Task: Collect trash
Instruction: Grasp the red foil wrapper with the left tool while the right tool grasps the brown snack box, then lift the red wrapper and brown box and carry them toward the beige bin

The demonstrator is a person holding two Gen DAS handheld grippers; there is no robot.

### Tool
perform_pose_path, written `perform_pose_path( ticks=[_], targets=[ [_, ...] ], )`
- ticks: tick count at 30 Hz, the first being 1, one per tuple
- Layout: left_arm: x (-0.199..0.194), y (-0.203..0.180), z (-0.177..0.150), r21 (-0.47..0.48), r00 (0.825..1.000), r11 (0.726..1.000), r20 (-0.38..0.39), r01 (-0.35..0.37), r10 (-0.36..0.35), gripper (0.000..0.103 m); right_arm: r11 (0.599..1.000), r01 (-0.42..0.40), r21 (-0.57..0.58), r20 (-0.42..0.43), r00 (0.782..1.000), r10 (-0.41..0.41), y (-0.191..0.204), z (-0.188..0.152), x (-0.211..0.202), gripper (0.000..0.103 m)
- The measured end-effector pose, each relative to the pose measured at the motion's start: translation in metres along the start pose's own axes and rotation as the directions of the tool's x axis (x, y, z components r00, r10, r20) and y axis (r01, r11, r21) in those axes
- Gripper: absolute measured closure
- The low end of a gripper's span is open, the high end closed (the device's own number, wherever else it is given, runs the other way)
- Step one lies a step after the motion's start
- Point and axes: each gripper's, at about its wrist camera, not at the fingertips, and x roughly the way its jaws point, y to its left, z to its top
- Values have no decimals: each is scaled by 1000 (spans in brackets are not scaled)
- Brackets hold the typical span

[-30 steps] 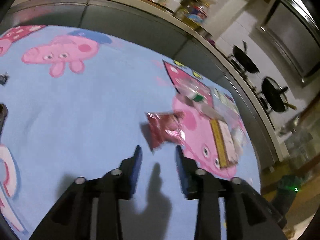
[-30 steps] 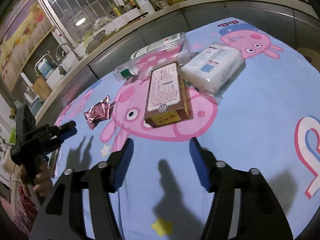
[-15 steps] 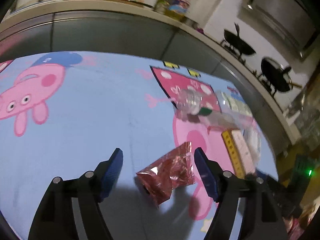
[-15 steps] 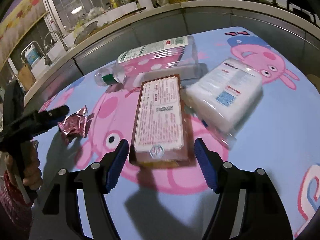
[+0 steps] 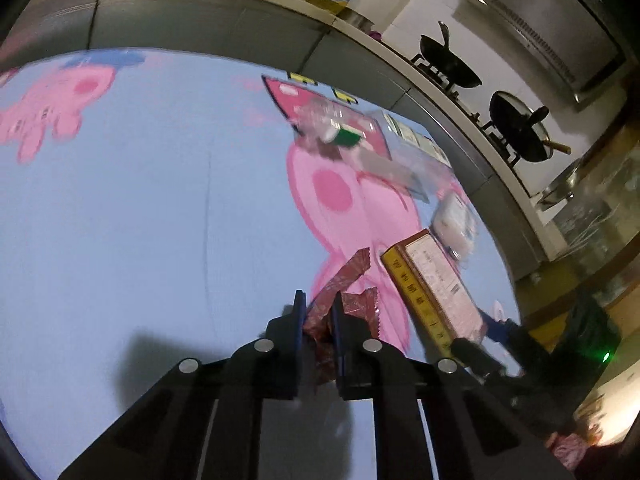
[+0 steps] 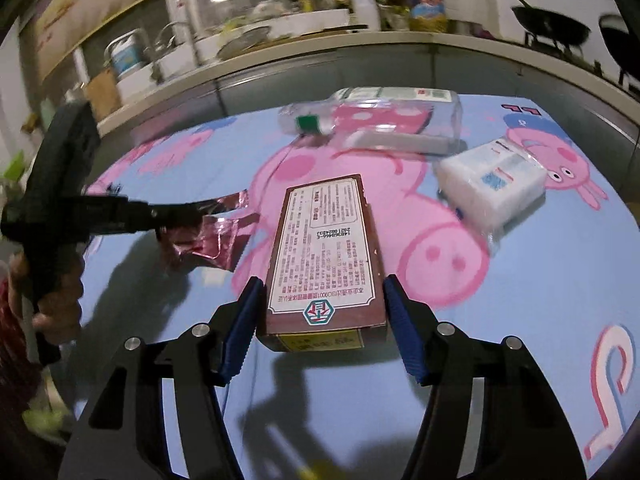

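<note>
My left gripper (image 5: 318,304) is shut on a crumpled red foil wrapper (image 5: 344,284), low over the blue cartoon tablecloth (image 5: 140,208). It also shows in the right wrist view (image 6: 176,216), with the wrapper (image 6: 208,240) in its tips. My right gripper (image 6: 324,312) is open, its fingers on either side of the near end of a brown flat box (image 6: 326,256), which also shows in the left wrist view (image 5: 432,288). An empty clear plastic bottle (image 6: 372,116) with a green cap and a white tissue pack (image 6: 492,176) lie beyond the box.
A grey counter edge (image 6: 320,76) runs behind the table, crowded with bottles and dishes. Two black woks (image 5: 516,124) sit on a stove to the right. The tablecloth (image 6: 520,320) stretches to the right of the box.
The left gripper has closed on the red wrapper, which lay between its open fingers before. The right gripper has moved forward so that its open fingers now flank the box's near end.
</note>
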Motion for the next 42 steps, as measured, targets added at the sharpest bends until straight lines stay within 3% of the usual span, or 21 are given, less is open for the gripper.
perform_pose_path(
  ticks=[5, 7, 11, 13, 15, 22, 26, 27, 29, 34, 35, 36, 42],
  targets=[
    [-11, -8, -35, -47, 1000, 999, -21, -13, 12, 90, 1000, 4, -30, -19, 1000, -5, 10, -26, -17, 42],
    [-17, -13, -45, -51, 999, 998, -16, -47, 46, 78, 1000, -2, -29, -22, 1000, 1, 12, -33, -21, 41],
    [-28, -23, -53, -34, 999, 998, -1, -51, 51, 68, 1000, 3, -18, -13, 1000, -4, 12, -41, -25, 32],
    [-32, -27, -53, -19, 998, 998, 13, -62, 63, 47, 1000, 11, -7, -11, 1000, -11, 9, -41, -27, 28],
    [-33, -29, -51, -5, 997, 997, 27, -77, 77, 44, 1000, 13, 0, -11, 1000, -13, 8, -43, -28, 26],
    [-18, -32, -51, 36, 996, 996, -20, -83, 84, 46, 1000, 9, -12, -18, 1000, -9, 12, -46, -28, 26],
    [-10, -40, -62, 69, 994, 995, -66, -78, 83, 69, 1000, 14, -8, -21, 1000, -15, 11, -48, -25, 25],
    [-9, -43, -65, 78, 994, 995, -80, -69, 76, 82, 1000, 16, -6, -24, 1000, -16, 10, -48, -24, 26],
    [-7, -48, -72, 78, 993, 996, -103, -44, 52, 82, 1000, 16, 6, -34, 999, -16, 7, -49, -22, 26],
    [-8, -63, -82, 108, 993, 992, -92, -70, 80, 85, 1000, 17, 0, -27, 999, -17, 3, -51, -20, 28],
    [-7, -66, -82, 108, 992, 991, -92, -75, 85, 85, 1000, 21, -4, -25, 999, -21, 3, -51, -20, 33],
    [-7, -69, -82, 114, 991, 990, -89, -88, 99, 86, 1000, 24, -15, -22, 999, -25, 3, -52, -21, 43],
    [-8, -89, -80, 175, 971, 959, -42, -225, 236, 88, 998, 63, 12, -10, 998, -63, -5, -54, -25, 43]
  ],
)
